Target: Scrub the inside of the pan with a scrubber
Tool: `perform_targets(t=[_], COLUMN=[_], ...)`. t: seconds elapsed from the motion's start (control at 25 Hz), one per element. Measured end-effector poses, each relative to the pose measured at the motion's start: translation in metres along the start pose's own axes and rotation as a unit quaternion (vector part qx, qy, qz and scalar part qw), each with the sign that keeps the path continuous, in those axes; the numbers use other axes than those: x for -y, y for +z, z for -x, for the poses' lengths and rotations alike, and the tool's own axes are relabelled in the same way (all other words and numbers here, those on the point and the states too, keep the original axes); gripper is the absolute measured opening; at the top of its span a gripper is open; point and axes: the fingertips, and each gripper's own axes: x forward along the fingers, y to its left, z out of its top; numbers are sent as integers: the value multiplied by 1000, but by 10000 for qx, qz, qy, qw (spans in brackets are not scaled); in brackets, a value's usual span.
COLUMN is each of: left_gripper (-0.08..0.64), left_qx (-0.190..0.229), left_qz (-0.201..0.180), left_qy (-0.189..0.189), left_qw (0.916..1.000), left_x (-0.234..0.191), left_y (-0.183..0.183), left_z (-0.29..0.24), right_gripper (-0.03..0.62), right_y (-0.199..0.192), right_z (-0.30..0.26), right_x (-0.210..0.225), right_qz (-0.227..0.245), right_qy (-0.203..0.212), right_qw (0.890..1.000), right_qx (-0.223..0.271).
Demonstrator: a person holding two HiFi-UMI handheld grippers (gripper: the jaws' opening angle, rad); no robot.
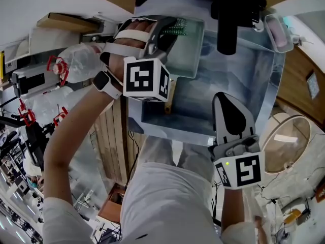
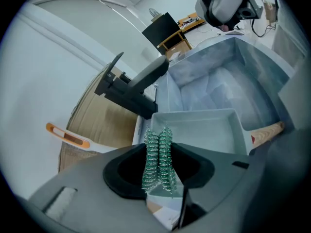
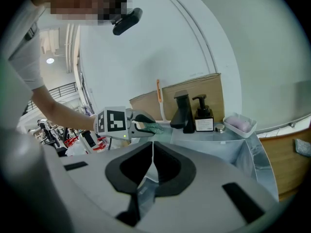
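Well, the left gripper [image 2: 159, 147] was clamped tight on the green wire scrubber [image 2: 160, 166]. Its own view showed that best: the coils were pinched upright between the two jaws, with the pale square pan [image 2: 204, 130] just beyond. Whether the scrubber touched the pan, neither view settled.

From the head view, the pan sat in the far left part of the sink [image 1: 254, 80] with its wooden handle [image 1: 169, 94] pointing near. The scrubber hung over the pan's far left corner.

The right gripper [image 3: 153, 147] was low at the sink's near right edge. Its own view showed the jaws pressed together with nothing between them. That view also gave the far ledge plainly: a black soap dispenser [image 3: 203, 115] beside the black faucet [image 3: 181, 111], a soap dish [image 3: 239, 124] to the right, and cardboard [image 3: 194, 91] against the wall behind. The faucet reached over the sink just right of the pan.

Left of the sink, the head view had plastic water bottles [image 1: 76, 62] with red caps.
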Motion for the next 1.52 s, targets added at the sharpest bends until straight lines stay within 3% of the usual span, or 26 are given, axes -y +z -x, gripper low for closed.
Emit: perform_targets(t=[0.2, 0.44, 0.56, 0.72, 0.84, 1.08, 1.24, 1.36, 1.52], left_gripper=[160, 160, 160, 161, 161, 163, 169, 170, 170], left_qx=[63, 206, 249, 433, 539, 808, 992, 1171, 1277], left_qz=[316, 1103, 1662, 2747, 3339, 4489, 4911, 5179, 5361], left_qy=[80, -17, -61, -100, 15, 342, 735, 788, 824], left_qw=[9994, 9937, 9858, 9605, 9411, 8893, 8623, 8437, 8303], left_x=[-9, -9, -10, -13, -14, -26, -36, -37, -32], left_y=[6, 14, 16, 23, 23, 23, 24, 33, 51], left_z=[18, 55, 81, 130, 168, 232, 267, 286, 302], right_gripper=[9, 9, 9, 9, 9, 9, 9, 9, 9], right_y=[12, 38, 53, 78, 96, 119, 126, 135, 148], right_z=[5, 21, 32, 50, 65, 95, 108, 119, 139], right_x=[-5, -13, -15, -20, -24, -29, -32, -36, -42], right_qz=[75, 220, 302, 478, 609, 810, 883, 861, 879], right_qy=[-11, -103, -188, -296, -365, -554, -625, -586, -427], right_qw=[10000, 9995, 9991, 9978, 9966, 9939, 9928, 9929, 9928], right_qx=[60, 189, 250, 357, 427, 498, 517, 579, 693])
